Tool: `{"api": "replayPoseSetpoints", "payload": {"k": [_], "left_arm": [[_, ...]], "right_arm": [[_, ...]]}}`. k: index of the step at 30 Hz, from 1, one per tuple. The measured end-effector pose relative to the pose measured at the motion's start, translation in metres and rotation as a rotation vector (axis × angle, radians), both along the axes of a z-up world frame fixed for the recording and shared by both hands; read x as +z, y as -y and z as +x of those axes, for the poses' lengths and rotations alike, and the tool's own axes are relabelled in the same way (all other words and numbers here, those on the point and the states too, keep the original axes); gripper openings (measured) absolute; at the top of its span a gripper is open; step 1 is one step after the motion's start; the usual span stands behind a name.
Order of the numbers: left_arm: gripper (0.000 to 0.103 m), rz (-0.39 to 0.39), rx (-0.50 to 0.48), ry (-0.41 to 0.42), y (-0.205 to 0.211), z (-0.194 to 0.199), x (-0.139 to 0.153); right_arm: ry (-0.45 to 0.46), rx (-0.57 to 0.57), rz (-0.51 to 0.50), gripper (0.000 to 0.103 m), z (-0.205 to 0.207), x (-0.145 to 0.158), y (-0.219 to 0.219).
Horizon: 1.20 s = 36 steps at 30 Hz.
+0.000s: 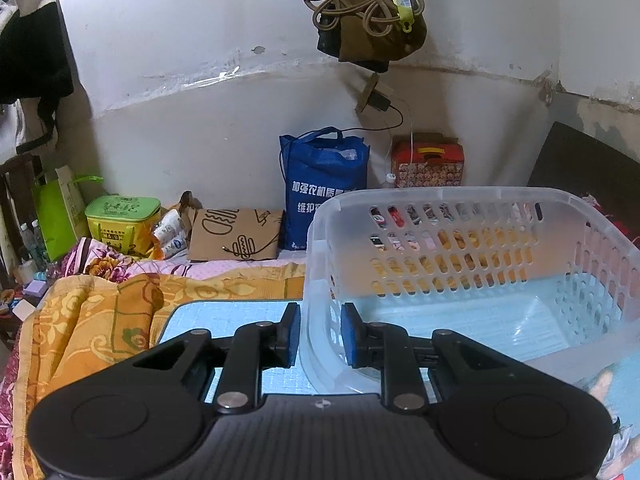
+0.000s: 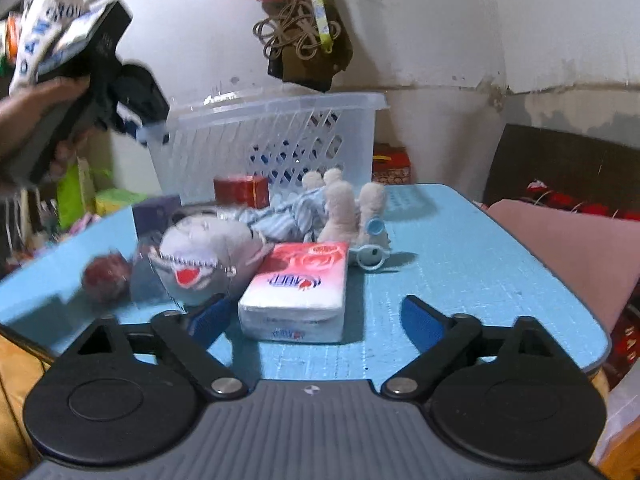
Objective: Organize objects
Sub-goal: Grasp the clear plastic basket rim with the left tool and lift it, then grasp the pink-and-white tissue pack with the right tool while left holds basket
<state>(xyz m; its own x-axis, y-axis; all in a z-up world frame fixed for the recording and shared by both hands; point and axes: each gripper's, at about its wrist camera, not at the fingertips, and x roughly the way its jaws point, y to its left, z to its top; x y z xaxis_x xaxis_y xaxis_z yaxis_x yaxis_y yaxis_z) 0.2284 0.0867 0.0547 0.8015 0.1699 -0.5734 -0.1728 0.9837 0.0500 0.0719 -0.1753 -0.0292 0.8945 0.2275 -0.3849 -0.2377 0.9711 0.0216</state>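
**Basket held at the rim, tissue pack between wide fingers**

Left wrist view: the left gripper [image 1: 320,332] has its blue pads pinched on the near wall of the clear plastic basket [image 1: 472,200], one finger inside, one outside. The basket stands on the blue table [image 1: 224,316], filling the view from 12 to 3 o'clock.

Right wrist view: the right gripper [image 2: 316,320] hangs over the table with fingers well apart, not touching the tissue pack [image 2: 298,292] that lies between them. A shark plush [image 2: 200,256] lies at 10 o'clock, just beside the pack; the basket stands at 12 o'clock behind.
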Motion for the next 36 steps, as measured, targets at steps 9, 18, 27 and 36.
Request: {"api": "replayPoseSetpoints", "payload": {"k": [9, 18, 27, 36], "left_arm": [[0.028, -0.009, -0.002, 0.006, 0.001, -0.003, -0.001], [0.028, -0.015, -0.003, 0.01, 0.0, -0.003, -0.003], [0.028, -0.045, 0.013, 0.014, -0.004, -0.001, -0.006], [0.028, -0.039, 0.015, 0.021, -0.001, -0.001, -0.005]], "right_arm": [[0.023, 0.004, -0.03, 0.058, -0.002, 0.001, -0.007], [0.084, -0.016, 0.057, 0.058, -0.02, 0.026, 0.021], [0.149, 0.046, 0.12, 0.058, 0.004, 0.073, 0.032], [0.132, 0.135, 0.129, 0.058, 0.07, 0.112, 0.013]]}}
